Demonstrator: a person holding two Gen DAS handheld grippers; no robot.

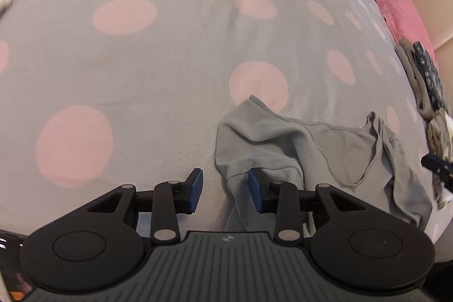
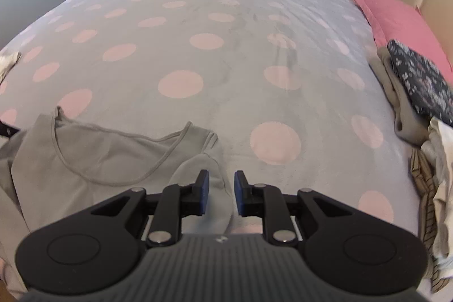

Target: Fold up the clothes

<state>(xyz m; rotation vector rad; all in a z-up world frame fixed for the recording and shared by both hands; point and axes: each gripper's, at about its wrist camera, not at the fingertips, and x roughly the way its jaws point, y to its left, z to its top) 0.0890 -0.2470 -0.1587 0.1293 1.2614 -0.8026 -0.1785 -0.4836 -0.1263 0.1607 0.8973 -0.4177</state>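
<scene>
One grey top (image 2: 93,160), one pink pillow (image 2: 396,16), two tools (image 1: 225,190) (image 2: 221,193)

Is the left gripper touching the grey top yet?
Cannot tell. In the left wrist view the open left gripper straddles the edge of the grey top, with cloth between the pads, but actual contact is not plainly visible.

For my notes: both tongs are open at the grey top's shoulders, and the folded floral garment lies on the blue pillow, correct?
Nearly: the pillow is pink, not blue, as the right wrist view shows. Both the left tongs and right tongs are open at the grey top, with the floral garment by that pillow.
</scene>
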